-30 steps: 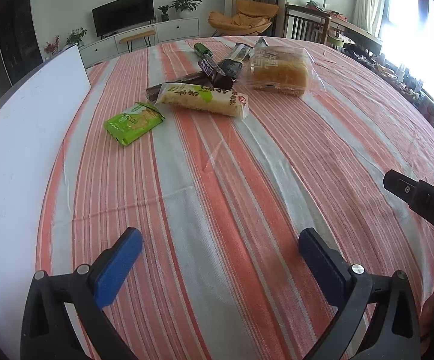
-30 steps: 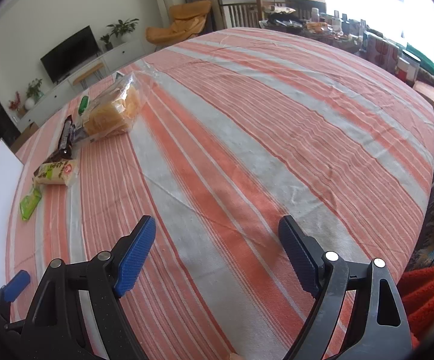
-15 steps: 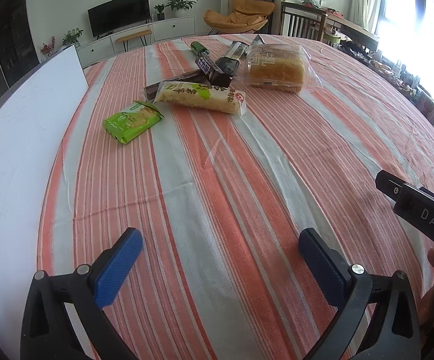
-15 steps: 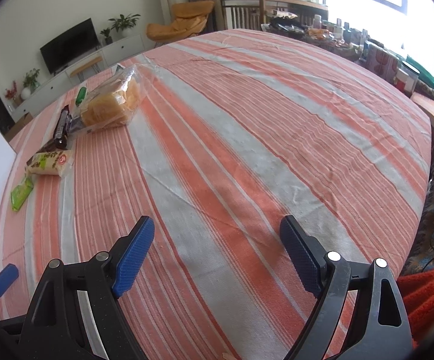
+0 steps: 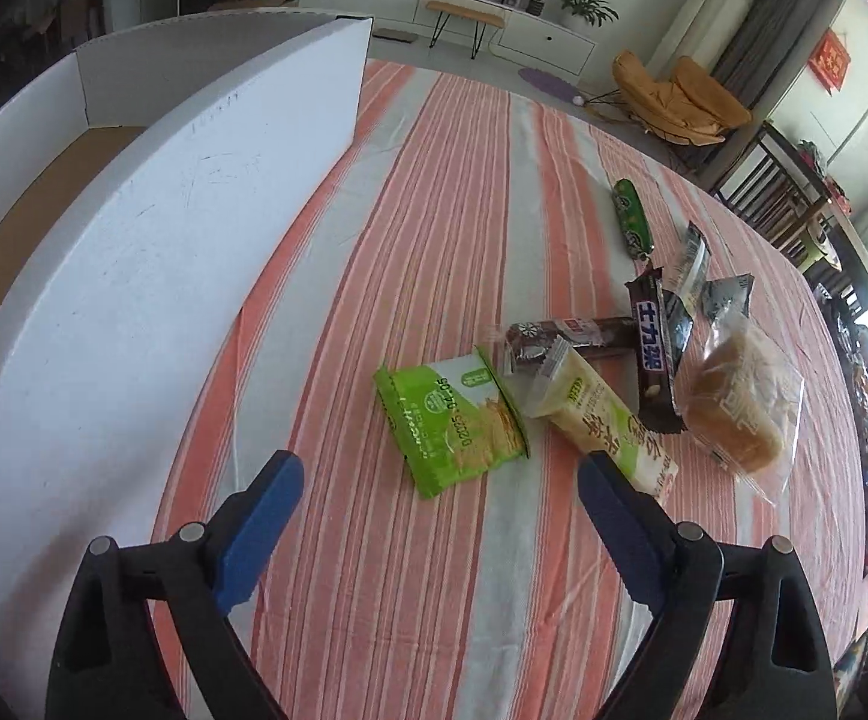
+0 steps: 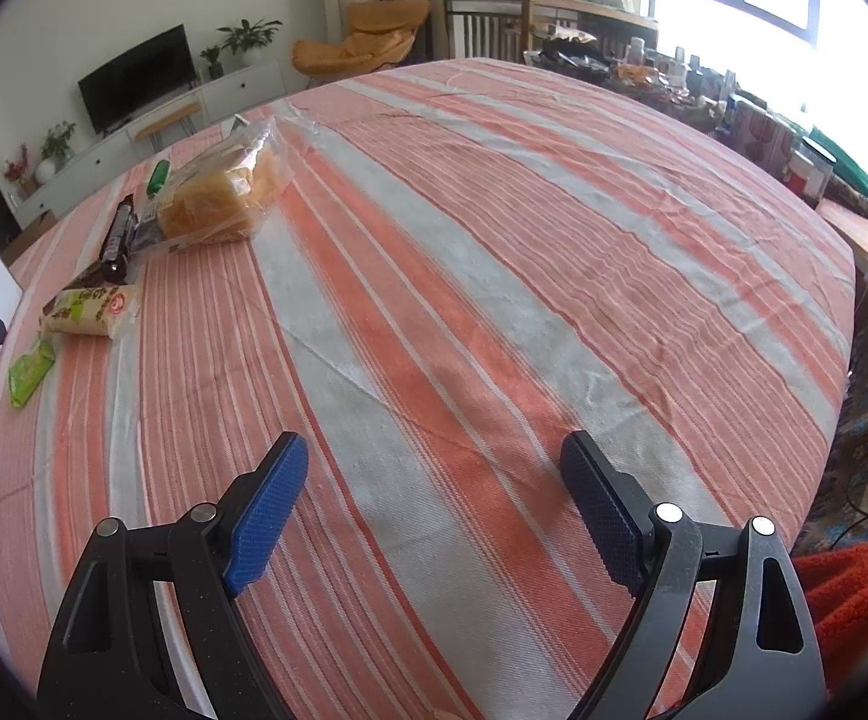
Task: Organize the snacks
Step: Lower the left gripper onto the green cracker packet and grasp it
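Since half a second ago, my left gripper (image 5: 436,483) has swung toward the snacks, which now lie just ahead of it; my right gripper (image 6: 434,468) has barely shifted. Both sets of jaws stand wide apart, holding nothing, above the striped tablecloth (image 5: 434,600).

Left view: green chip packet (image 5: 451,420) at 12 o'clock, just beyond the fingertips; pale wafer pack (image 5: 598,420) at 1 o'clock, touching it. Beyond these, brown roll (image 5: 565,336), dark chocolate bar (image 5: 652,354), bagged bread (image 5: 739,414) at 2 o'clock, and green stick (image 5: 631,216) farthest. White box (image 5: 164,228) spans 9 to 11 o'clock.

Right view: the same cluster sits well apart at 10 o'clock, bread (image 6: 218,198) nearest centre.
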